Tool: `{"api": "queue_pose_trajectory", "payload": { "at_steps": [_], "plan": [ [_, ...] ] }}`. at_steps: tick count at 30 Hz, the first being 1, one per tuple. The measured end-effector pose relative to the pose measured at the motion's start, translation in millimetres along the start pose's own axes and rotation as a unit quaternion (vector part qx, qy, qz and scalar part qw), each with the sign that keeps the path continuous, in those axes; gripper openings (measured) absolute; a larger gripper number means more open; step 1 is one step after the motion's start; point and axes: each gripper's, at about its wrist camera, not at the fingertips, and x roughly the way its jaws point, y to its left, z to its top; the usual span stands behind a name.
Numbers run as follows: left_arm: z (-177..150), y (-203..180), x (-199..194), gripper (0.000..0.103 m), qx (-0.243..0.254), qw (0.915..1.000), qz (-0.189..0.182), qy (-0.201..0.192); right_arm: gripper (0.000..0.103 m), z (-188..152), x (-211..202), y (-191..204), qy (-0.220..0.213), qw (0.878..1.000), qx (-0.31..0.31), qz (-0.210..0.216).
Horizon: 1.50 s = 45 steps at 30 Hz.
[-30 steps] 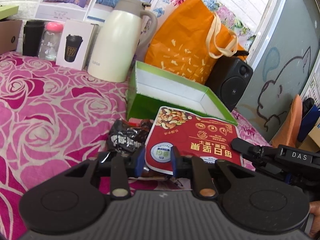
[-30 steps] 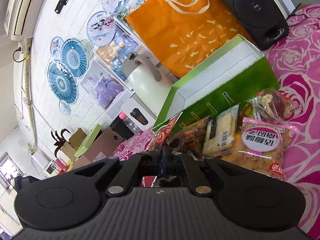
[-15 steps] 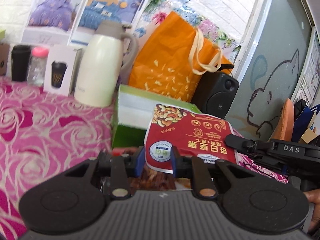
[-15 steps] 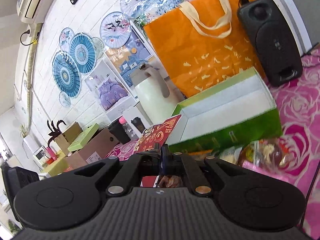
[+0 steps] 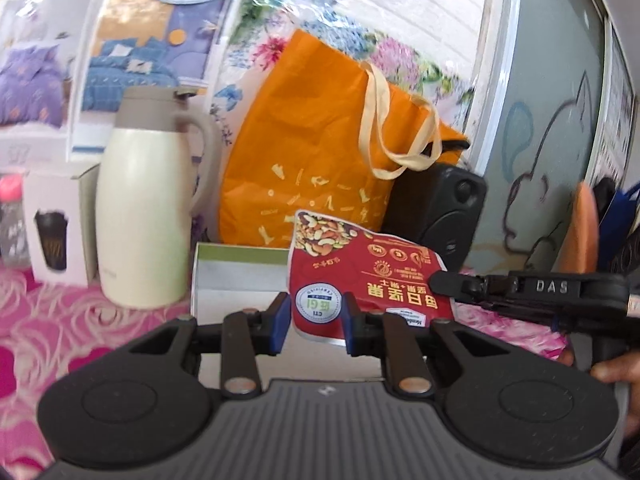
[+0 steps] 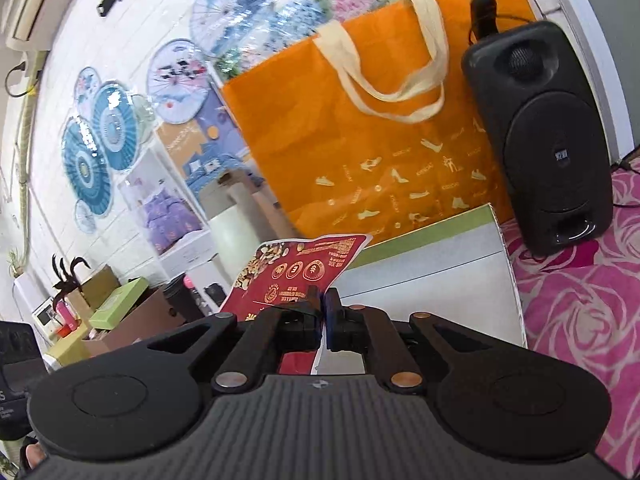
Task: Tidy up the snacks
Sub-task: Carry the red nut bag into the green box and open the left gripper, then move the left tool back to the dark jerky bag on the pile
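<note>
Nut pouch (image 5: 372,276), red foil, is pinched edge-on by the right gripper (image 6: 323,322), jaws clamped on its lower margin; it also sits between the spread fingers of the left gripper (image 5: 313,320), contact there unclear. Pouch hangs just ahead of both claws, above the green box (image 6: 440,264). Judging: light, floppy, slick film, so hold the sealed seam, not the belly. Other snacks are hidden below the gripper bodies; box interior mostly cut off.
</note>
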Motion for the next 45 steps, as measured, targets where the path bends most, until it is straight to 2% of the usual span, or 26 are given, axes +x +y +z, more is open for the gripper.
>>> {"api": "queue_pose_trajectory", "payload": {
  "at_steps": [6, 10, 17, 19, 20, 21, 22, 23, 24, 25, 28, 31, 35, 36, 37, 45],
  "plan": [
    [-8, 8, 56, 0.016, -0.009, 0.9988, 0.015, 0.046, 0.007, -2, 41, -45, 0.02, 0.998, 0.056, -0.018],
    [-19, 13, 73, 0.016, -0.017, 0.9978, 0.024, 0.059, 0.008, -11, 55, -63, 0.034, 0.996, 0.081, -0.023],
    [-28, 21, 88, 0.017, -0.025, 0.9955, 0.042, 0.081, 0.009, -10, 64, -60, 0.04, 0.998, 0.05, -0.018],
    [-30, 20, 88, 0.017, -0.016, 0.9953, 0.052, 0.081, 0.03, -9, 65, -57, 0.038, 0.998, 0.039, -0.029],
    [-29, 19, 87, 0.019, -0.007, 0.9952, 0.06, 0.077, 0.036, -10, 64, -55, 0.033, 0.998, 0.035, -0.039],
    [-28, 17, 85, 0.028, 0.0, 0.9948, 0.07, 0.073, 0.054, -10, 63, -52, 0.029, 0.998, 0.029, -0.051],
    [-26, 17, 81, 0.046, 0.004, 0.9949, 0.073, 0.069, 0.072, -9, 61, -48, 0.024, 0.998, 0.021, -0.057],
    [-24, 18, 76, 0.056, 0.004, 0.9954, 0.074, 0.06, 0.077, -8, 58, -44, 0.017, 0.998, 0.012, -0.064],
    [-22, 17, 68, 0.058, 0.007, 0.996, 0.075, 0.049, 0.086, -7, 55, -41, 0.01, 0.998, 0.005, -0.069],
    [-20, 16, 60, 0.058, 0.014, 0.9961, 0.077, 0.042, 0.089, -6, 50, -37, 0.005, 0.997, -0.001, -0.074],
    [-17, 15, 26, 0.061, 0.026, 0.9957, 0.087, 0.018, 0.088, -4, 31, -23, -0.015, 0.997, -0.01, -0.078],
    [-24, 20, -16, 0.065, 0.017, 0.9944, 0.104, 0.005, 0.087, -9, 1, -3, -0.032, 0.999, -0.011, -0.037],
    [-54, 30, -67, 0.067, -0.014, 0.9917, 0.127, -0.004, 0.086, -37, -38, 32, -0.034, 0.998, -0.031, 0.034],
    [-63, 33, -77, 0.067, -0.022, 0.9918, 0.126, 0.0, 0.08, -46, -45, 39, -0.029, 0.998, -0.035, 0.044],
    [-70, 36, -83, 0.068, -0.031, 0.9912, 0.128, 0.005, 0.075, -56, -50, 46, -0.024, 0.997, -0.04, 0.053],
    [-104, 49, -79, 0.068, -0.042, 0.9888, 0.127, 0.066, 0.074, -119, -35, 69, 0.049, 0.995, -0.025, 0.084]
  ]
}}
